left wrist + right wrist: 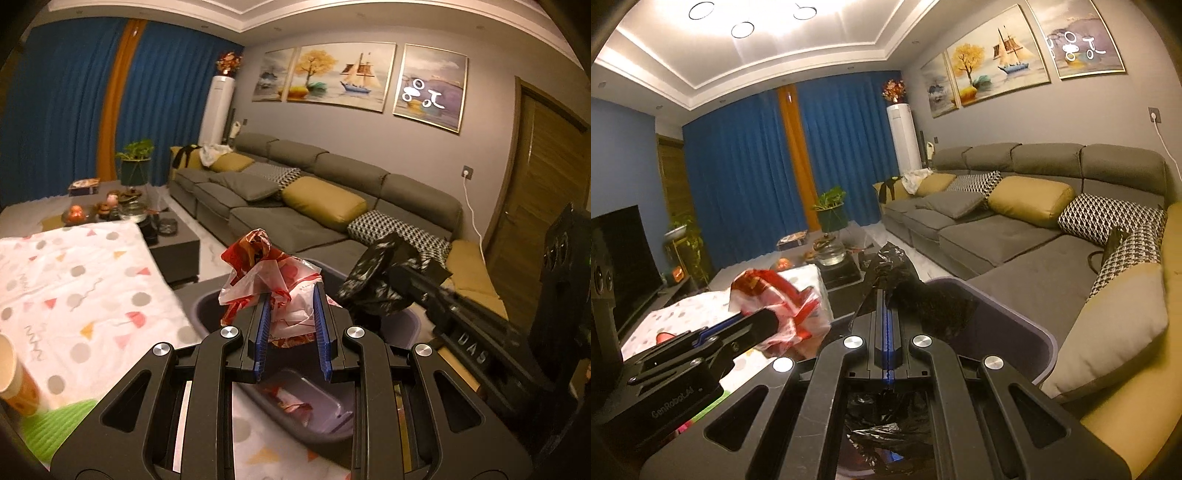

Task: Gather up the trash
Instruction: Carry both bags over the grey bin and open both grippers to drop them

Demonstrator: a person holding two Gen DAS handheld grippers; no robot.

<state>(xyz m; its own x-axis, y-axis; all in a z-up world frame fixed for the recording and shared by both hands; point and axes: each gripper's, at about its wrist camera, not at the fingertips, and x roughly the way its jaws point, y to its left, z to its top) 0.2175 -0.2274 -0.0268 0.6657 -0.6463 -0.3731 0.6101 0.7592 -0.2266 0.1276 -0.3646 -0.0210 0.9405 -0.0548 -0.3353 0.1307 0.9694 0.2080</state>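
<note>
My left gripper (291, 291) is shut on a crumpled red-and-white plastic bag (266, 258), which bulges above the blue pads. It hangs over a purple bin (207, 306) that has a red wrapper (295, 406) in it. From the right, my right gripper (400, 275) reaches in, shut on a black plastic bag (373, 277). In the right wrist view the right gripper (886, 291) pinches the black bag (923, 295) with jaws fully together, above the bin's rim (1039, 325). The left gripper (775, 317) with the red bag (764, 291) is at the left.
A table under a white patterned cloth (74, 288) stands left of the bin, with a paper cup (14, 373) at its near edge. A grey sofa (295, 221) with cushions runs along the right. A low coffee table (173, 240) with several items is behind.
</note>
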